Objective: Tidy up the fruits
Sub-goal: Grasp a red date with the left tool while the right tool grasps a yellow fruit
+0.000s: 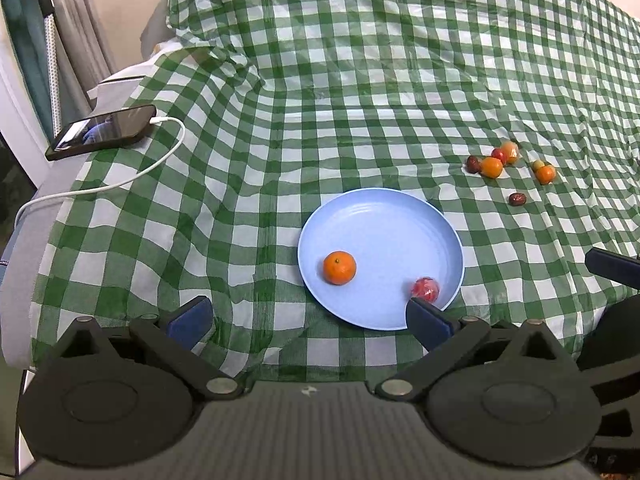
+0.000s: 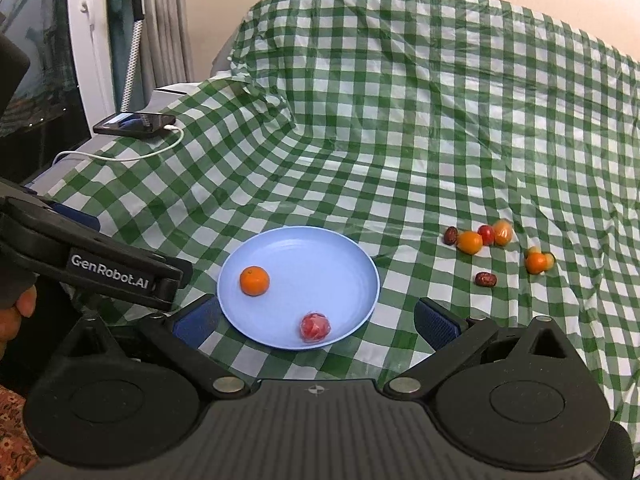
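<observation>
Both grippers hang low at the near edge of the cloth [image 2: 360, 140], jaws spread wide, nothing held: left gripper [image 1: 308, 320], right gripper [image 2: 316, 322]. Plate [image 2: 280, 240] sits just ahead with an orange [image 2: 255, 281] and a wrapped red fruit [image 2: 315, 326] in it. Loose fruit lies well right of the plate: a cluster [image 2: 478, 238], a pair [image 2: 538, 261], one date [image 2: 485, 279] nearest. Likely next: right gripper fetches the date. Advice: come straight down over it, close gently since small round fruit rolls on wrinkled cloth, and release low over bare plate.
</observation>
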`<state>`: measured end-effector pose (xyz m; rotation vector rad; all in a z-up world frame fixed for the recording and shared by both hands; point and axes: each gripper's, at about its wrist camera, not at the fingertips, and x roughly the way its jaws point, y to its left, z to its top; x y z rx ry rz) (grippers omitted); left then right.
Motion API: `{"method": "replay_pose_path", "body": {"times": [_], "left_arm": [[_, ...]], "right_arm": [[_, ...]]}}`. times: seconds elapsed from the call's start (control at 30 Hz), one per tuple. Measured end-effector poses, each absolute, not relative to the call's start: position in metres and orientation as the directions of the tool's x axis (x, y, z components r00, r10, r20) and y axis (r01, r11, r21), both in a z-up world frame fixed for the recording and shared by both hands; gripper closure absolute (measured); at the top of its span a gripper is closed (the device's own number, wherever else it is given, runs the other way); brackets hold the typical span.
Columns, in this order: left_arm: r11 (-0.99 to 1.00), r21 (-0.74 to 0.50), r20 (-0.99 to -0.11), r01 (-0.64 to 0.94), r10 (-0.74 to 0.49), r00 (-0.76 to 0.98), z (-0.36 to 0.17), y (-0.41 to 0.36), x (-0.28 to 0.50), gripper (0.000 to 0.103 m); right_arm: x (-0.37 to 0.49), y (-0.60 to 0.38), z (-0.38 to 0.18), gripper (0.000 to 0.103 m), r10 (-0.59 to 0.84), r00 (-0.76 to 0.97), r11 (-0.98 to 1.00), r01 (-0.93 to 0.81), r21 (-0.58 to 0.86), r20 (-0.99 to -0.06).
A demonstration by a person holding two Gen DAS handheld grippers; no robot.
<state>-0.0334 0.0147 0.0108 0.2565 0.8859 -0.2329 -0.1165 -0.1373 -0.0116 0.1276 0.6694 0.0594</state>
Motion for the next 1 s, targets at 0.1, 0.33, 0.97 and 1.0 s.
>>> {"method": "replay_pose_path", "body": {"times": [0.1, 0.33, 0.97, 1.0], "left_arm": [[0.942, 0.132, -0.795, 0.307, -0.085, 0.600, 0.008, 0.011, -0.027, 0.000], [0.930, 0.139, -0.824, 0.340, -0.082, 0.560, 0.002, -0.014, -0.002, 0.000], [0.790, 0.173, -0.819, 0.588, -0.216, 0.531, -0.046, -0.192, 0.098, 0.000], [0.778, 0.188, -0.818, 0.600, -0.214, 0.533, -0.052, -0.203, 0.105, 0.000]], "right_arm": [[-0.112, -0.144, -0.017, 0.001, 0.084, 0.780, 0.989, 0.010, 0.147, -0.620], [-0.097, -0.177, -0.039, 0.001, -0.016, 0.764, 0.973, 0.161, 0.167, -0.645], [-0.004, -0.387, -0.131, 0.001, -0.370, 0.645, 0.805, 0.582, 0.116, -0.669], [0.002, -0.397, -0.136, 0.001, -0.385, 0.644, 0.805, 0.584, 0.100, -0.661]]}}
